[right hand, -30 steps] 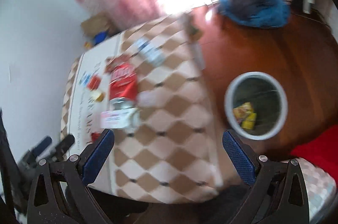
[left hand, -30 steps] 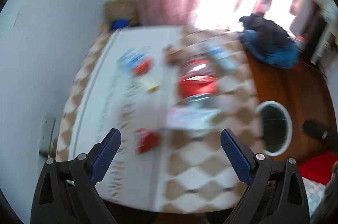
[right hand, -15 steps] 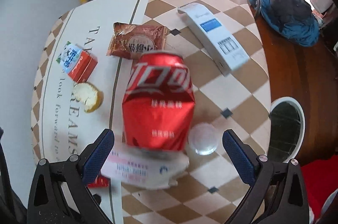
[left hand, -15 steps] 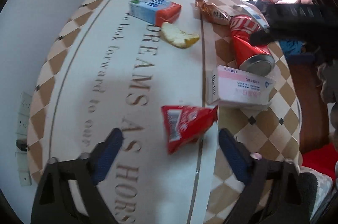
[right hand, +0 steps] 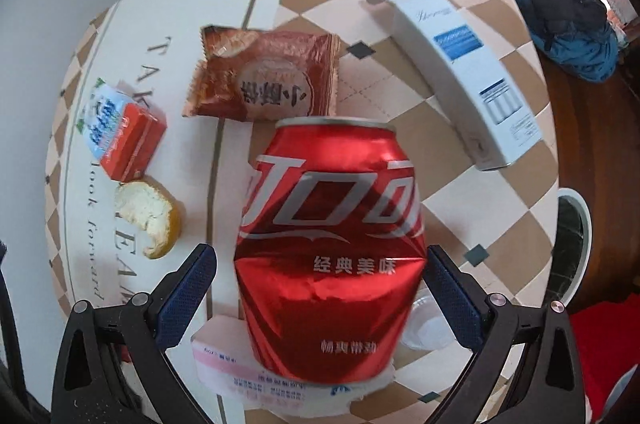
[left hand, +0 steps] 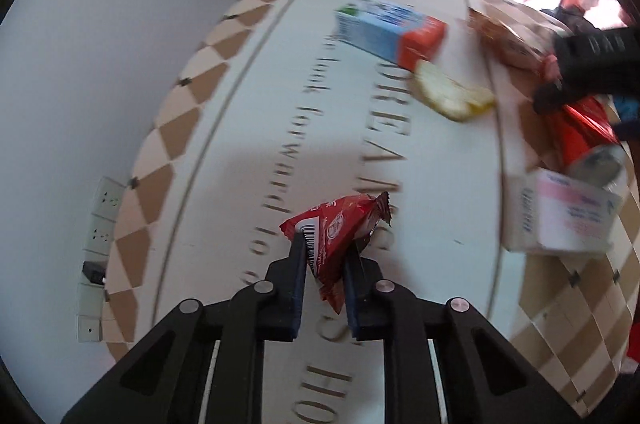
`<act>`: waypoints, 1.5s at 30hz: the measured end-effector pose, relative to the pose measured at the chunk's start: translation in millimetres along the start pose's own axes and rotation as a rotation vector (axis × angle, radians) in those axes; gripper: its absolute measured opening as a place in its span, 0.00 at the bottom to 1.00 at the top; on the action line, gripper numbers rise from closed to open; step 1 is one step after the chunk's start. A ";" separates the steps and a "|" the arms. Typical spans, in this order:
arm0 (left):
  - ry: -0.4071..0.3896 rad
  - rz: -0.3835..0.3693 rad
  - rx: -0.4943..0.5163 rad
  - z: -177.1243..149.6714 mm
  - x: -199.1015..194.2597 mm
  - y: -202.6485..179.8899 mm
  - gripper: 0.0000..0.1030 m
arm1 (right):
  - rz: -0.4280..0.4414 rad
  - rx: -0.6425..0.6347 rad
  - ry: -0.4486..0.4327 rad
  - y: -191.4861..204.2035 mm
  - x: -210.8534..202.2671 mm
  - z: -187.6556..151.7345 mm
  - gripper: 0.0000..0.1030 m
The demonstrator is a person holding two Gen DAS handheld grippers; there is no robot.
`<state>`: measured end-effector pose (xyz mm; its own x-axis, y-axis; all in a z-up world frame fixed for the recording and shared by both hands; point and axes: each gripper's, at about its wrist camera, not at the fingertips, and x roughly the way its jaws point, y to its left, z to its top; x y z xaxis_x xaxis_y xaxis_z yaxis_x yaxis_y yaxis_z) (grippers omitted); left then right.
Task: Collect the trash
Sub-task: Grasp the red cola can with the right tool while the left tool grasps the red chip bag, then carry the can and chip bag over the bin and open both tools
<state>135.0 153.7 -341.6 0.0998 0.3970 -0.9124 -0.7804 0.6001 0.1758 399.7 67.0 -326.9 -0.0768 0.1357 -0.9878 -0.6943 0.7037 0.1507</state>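
In the left wrist view my left gripper (left hand: 325, 244) is shut on a crumpled red snack wrapper (left hand: 340, 224), just above the white lettered tablecloth (left hand: 248, 128). A dented red soda can (right hand: 332, 244) lies on the table in the right wrist view. My right gripper (right hand: 320, 253) is open around it, one finger on each side of its lower half. The can's near end rests over a pink-and-white box (right hand: 260, 384). From the left wrist view, the right gripper (left hand: 592, 64) shows as a black shape over the can (left hand: 580, 132).
A blue-and-red carton (right hand: 120, 136), an orange peel (right hand: 148, 220), a brown snack packet (right hand: 272, 80) and a long white box (right hand: 460, 72) lie on the table. A clear lid (right hand: 424, 328) sits beside the can. A white bin (right hand: 576, 244) stands on the floor right of the table, with a backpack (right hand: 560, 8) beyond.
My left gripper came down over the red wrapper and shut on it. My right gripper moved in closer, so the can now lies between its open fingers.
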 end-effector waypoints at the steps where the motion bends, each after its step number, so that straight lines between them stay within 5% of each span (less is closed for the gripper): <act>1: -0.002 0.009 -0.009 1.2 0.1 4.7 0.13 | 0.000 0.004 -0.002 -0.6 1.1 0.0 0.96; 2: -0.005 0.014 -0.014 2.7 0.5 6.4 0.13 | -0.004 -0.001 -0.002 -0.6 3.0 0.0 0.81; 3: -0.010 0.017 -0.018 3.4 -1.1 8.6 0.13 | -0.009 -0.002 -0.003 -0.8 3.8 -0.1 0.80; 13: -0.122 0.035 -0.029 20.4 -44.1 19.3 0.13 | 0.037 -0.001 -0.172 -9.5 -51.5 -23.8 0.79; 24: -0.308 -0.040 0.001 35.7 -161.8 -1.7 0.13 | 0.147 0.028 -0.464 -46.7 -166.4 -116.0 0.79; 35: -0.408 -0.251 0.150 39.4 -252.7 -114.3 0.13 | 0.133 0.163 -0.663 -165.2 -259.9 -206.9 0.80; 45: -0.313 -0.424 0.325 25.3 -243.4 -262.1 0.13 | 0.021 0.318 -0.637 -298.1 -242.5 -252.6 0.80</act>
<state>330.9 -82.6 -156.2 0.5751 0.2325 -0.7844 -0.4097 0.9117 -0.0301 444.5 -351.8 -142.4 0.4132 0.4643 -0.7834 -0.4471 0.8529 0.2697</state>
